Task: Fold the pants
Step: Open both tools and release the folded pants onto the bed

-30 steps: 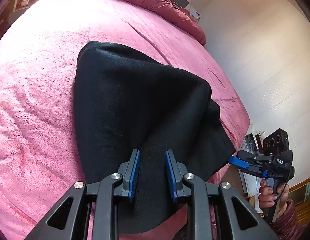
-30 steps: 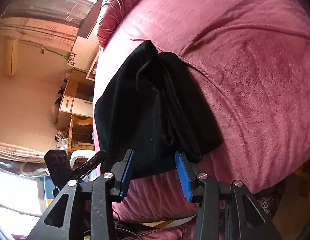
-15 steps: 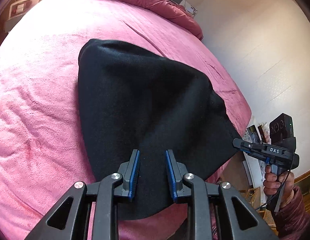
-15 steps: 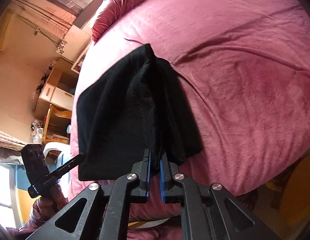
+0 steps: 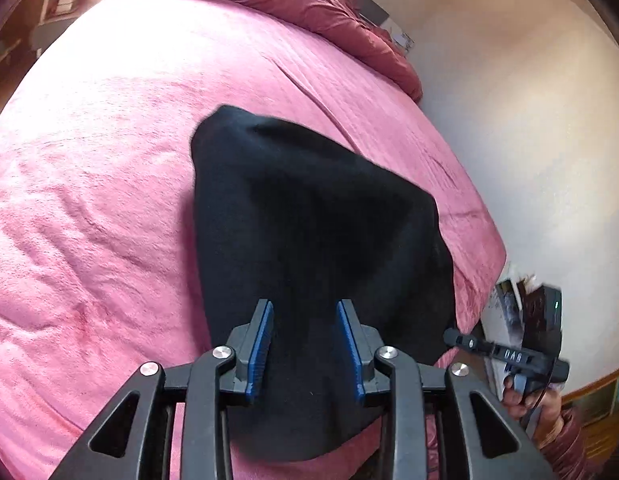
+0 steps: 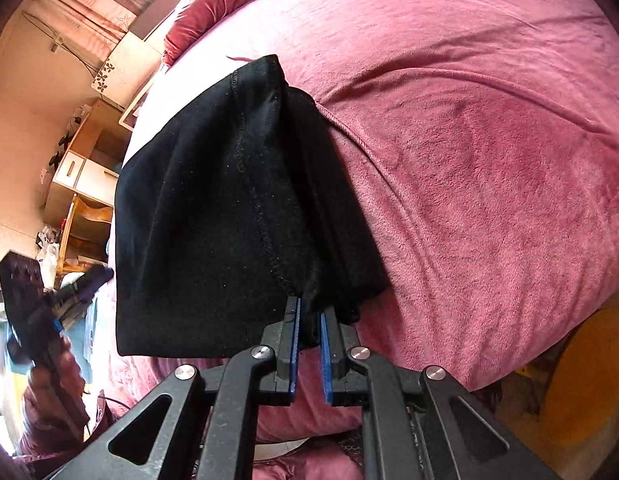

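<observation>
The black pants point(image 5: 309, 240) lie folded on the pink bed point(image 5: 89, 200), their near end lifted. My left gripper point(image 5: 305, 312) has the near edge of the pants bunched between its blue pads, with the jaws a hand's width apart. My right gripper point(image 6: 308, 312) is shut on the other near corner of the pants point(image 6: 229, 208), by a stitched seam. The right gripper also shows at the right edge of the left wrist view point(image 5: 453, 336), and the left gripper at the left edge of the right wrist view point(image 6: 97, 276).
A crumpled pink duvet point(image 5: 309, 8) lies at the head of the bed. A white wall point(image 5: 529, 140) runs along one side. Wooden shelves and drawers point(image 6: 77, 176) stand past the other side. The bed's near edge drops off below my grippers.
My right gripper closed on the corner of the pants, having been open a second ago. Both grippers lifted the near end and carried it forward over the bed.
</observation>
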Motion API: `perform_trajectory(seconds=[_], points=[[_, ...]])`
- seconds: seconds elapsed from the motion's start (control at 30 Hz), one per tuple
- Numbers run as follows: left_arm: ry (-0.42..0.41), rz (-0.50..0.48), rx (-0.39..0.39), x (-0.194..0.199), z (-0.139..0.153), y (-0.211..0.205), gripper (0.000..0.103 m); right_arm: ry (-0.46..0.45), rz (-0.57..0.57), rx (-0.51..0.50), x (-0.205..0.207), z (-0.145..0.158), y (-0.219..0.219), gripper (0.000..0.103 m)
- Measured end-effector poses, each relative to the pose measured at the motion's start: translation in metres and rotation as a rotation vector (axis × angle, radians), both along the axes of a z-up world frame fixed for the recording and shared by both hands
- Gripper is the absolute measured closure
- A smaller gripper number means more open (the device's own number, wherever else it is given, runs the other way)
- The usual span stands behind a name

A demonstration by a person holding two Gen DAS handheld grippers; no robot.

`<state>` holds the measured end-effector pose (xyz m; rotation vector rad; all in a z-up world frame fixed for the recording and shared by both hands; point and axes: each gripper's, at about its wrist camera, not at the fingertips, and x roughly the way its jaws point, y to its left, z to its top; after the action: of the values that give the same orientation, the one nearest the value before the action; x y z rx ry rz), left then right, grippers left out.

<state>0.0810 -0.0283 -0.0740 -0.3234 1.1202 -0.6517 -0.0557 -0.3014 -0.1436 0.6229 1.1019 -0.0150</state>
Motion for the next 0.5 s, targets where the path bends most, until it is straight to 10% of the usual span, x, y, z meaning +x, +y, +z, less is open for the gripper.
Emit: perform_trajectory(seconds=[0.1,0.2,0.5], points=[[0.02,0.102,-0.043,0.032,0.003,0.02,0.063,0.002,-0.001,0.001,0.001,-0.001,0.001,0.094],[0.09,0.13,-0.108,0.066,-0.004,0.03,0.032,0.005,-0.005,0.008,0.002,-0.002,0.0,0.094],[0.225,0.111,-0.166,0.122,-0.049,0.018,0.027,0.022,-0.003,0.013,0.008,-0.007,-0.007,0.094]])
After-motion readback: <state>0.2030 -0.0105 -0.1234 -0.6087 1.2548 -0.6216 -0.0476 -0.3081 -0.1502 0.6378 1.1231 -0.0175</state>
